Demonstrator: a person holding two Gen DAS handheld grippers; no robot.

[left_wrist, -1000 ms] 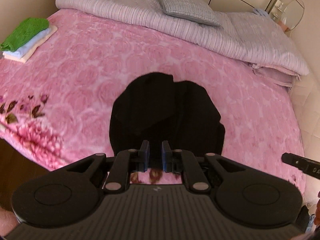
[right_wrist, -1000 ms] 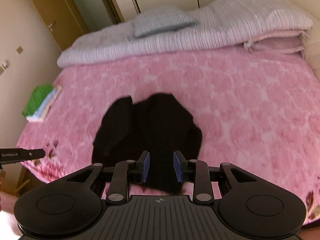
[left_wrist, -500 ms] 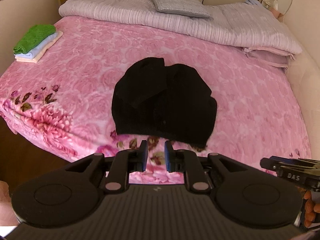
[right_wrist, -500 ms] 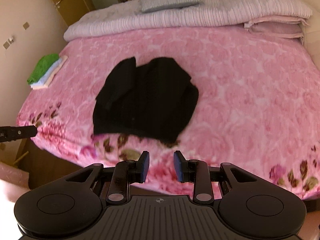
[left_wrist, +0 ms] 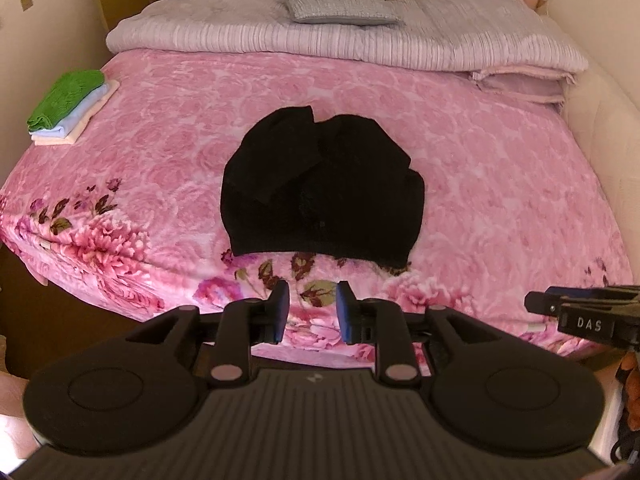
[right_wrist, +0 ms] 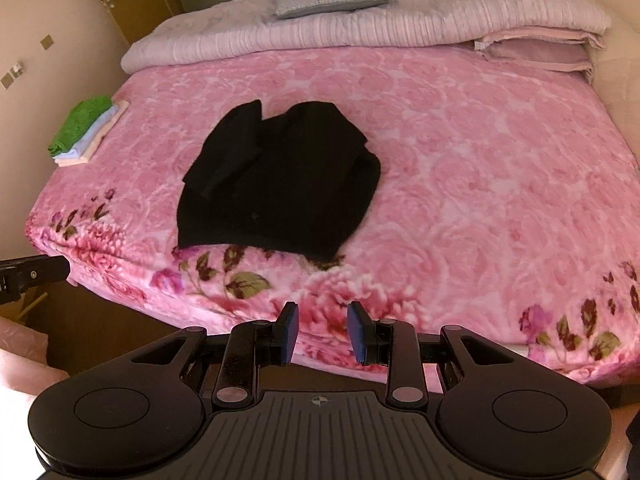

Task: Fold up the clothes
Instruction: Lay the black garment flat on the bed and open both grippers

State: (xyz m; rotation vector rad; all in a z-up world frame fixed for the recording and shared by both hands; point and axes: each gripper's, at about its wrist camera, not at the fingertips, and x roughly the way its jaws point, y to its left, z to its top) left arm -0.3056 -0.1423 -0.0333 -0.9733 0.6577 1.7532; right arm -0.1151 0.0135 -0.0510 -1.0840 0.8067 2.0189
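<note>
The black garment (left_wrist: 320,192) lies partly folded on the pink blanket (left_wrist: 480,168), close to the bed's near edge, with one flap laid diagonally across its left half and its right side bunched into a rounded lump. Its cloth looks soft, matte and slightly fuzzy, so dark that seams are hard to make out. The left gripper (left_wrist: 309,312) hangs beyond the bed's edge, apart from the garment, which sits ahead of it and just above its fingertips in its own view; its jaws are opening, with only air and the blanket's flowered border between the blue pads (left_wrist: 282,308). The right gripper (right_wrist: 322,332) is also clear of the garment, which lies ahead and a little to its left; its jaws stand parted with nothing between them. Each gripper's black tip shows at the side of the other's view. The blanket is plush, embossed with a rose pattern, and printed with darker pink blooms and green leaves along the near border. At the left edge of the bed sits a neat stack of folded towels (left_wrist: 68,108), a nubby green one on top of pale blue and cream. Across the head of the bed lies a ribbed lilac quilt (left_wrist: 360,40) with a small grey checked pillow (left_wrist: 340,8) on it
</note>
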